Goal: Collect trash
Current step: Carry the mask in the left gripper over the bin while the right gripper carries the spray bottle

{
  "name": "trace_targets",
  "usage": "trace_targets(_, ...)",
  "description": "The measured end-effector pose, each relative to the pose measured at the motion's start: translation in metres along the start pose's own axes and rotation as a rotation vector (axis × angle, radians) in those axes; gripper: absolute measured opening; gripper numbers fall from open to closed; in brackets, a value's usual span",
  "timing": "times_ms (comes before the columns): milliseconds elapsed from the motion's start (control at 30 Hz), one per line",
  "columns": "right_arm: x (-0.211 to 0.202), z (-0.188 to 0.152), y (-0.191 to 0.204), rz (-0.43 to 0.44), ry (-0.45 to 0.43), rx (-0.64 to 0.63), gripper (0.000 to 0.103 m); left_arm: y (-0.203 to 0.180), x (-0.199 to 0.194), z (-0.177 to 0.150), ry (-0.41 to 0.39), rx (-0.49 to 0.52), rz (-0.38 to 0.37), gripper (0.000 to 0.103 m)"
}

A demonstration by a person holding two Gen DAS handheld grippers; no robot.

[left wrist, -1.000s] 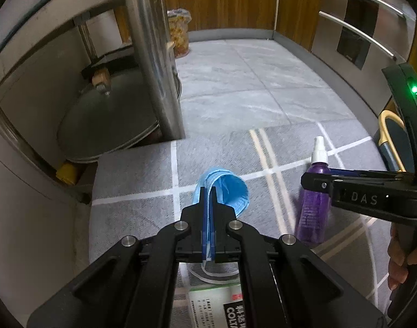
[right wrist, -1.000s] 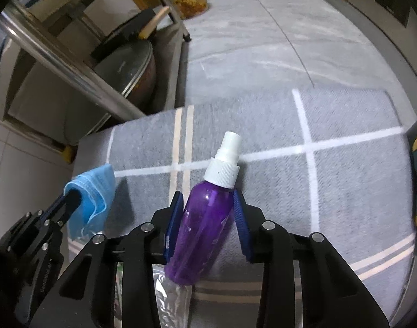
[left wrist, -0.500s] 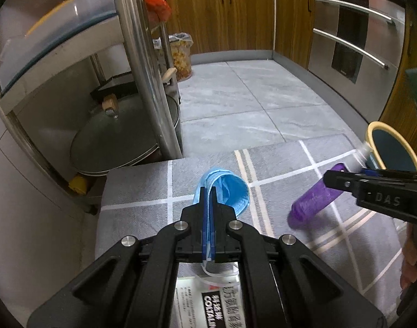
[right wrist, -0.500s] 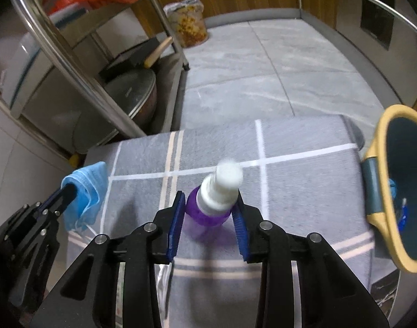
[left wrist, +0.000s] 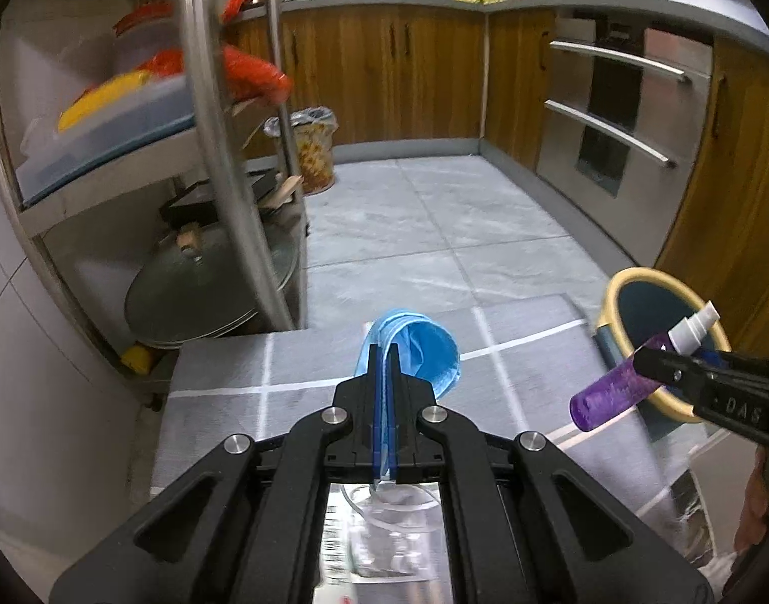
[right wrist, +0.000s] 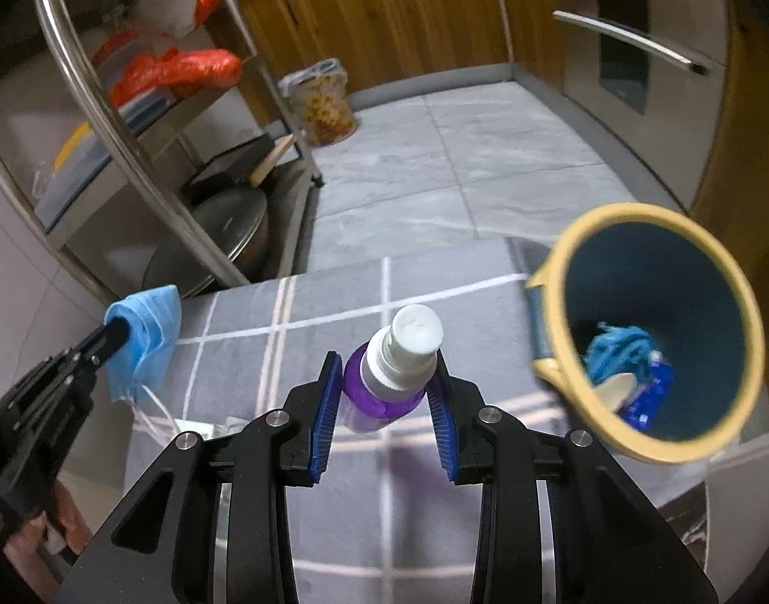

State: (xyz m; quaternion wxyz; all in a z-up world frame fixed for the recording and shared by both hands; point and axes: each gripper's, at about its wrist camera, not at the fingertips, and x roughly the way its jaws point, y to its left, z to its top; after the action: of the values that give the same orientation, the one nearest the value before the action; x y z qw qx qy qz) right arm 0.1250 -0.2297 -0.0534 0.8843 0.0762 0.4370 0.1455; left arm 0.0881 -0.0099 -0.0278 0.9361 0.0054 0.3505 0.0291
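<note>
My left gripper (left wrist: 384, 357) is shut on a blue face mask (left wrist: 419, 352), held above the grey checked cloth (left wrist: 223, 367); the mask also shows in the right wrist view (right wrist: 145, 337). My right gripper (right wrist: 387, 377) is shut on a purple spray bottle (right wrist: 394, 372) with a white cap, lifted off the cloth; the bottle also shows in the left wrist view (left wrist: 631, 377). A bin with a yellow rim (right wrist: 651, 216) and blue inside stands to the right, by the cloth's edge, with blue and white trash in it; it also shows in the left wrist view (left wrist: 636, 277).
A clear plastic packet with a printed label (left wrist: 384, 528) lies on the cloth under my left gripper. A steel rack (left wrist: 218, 151) with pans and lids stands at the left. A lined waste basket (left wrist: 311, 151) stands on the tiled floor by wooden cabinets. An oven front (left wrist: 626, 116) is at the right.
Both grippers have risen. The right gripper lifted the purple bottle off the cloth and carried it right, next to the bin. The mask stays clamped in the left gripper.
</note>
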Motion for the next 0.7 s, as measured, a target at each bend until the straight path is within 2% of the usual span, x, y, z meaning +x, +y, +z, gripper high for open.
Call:
trace_targets(133,-0.038,-0.003,-0.022,-0.008,-0.057,0.018,0.035,-0.029,-0.017,0.006,-0.022,0.015,-0.057,0.001)
trace_targets(333,-0.081,-0.003,-0.073,-0.04,-0.123,0.134,0.035,-0.073,-0.033,0.011,-0.044,0.066,-0.124,0.001)
trace_targets(567,-0.12,0.008,-0.13,-0.149,-0.213,0.175,0.035,-0.112,-0.031,0.014,-0.042,0.115,-0.218,0.001)
trace_targets(700,-0.127,0.014,-0.157,-0.188,-0.242,0.191,0.035,-0.132,-0.025,0.016,-0.037,0.129,-0.264,0.001)
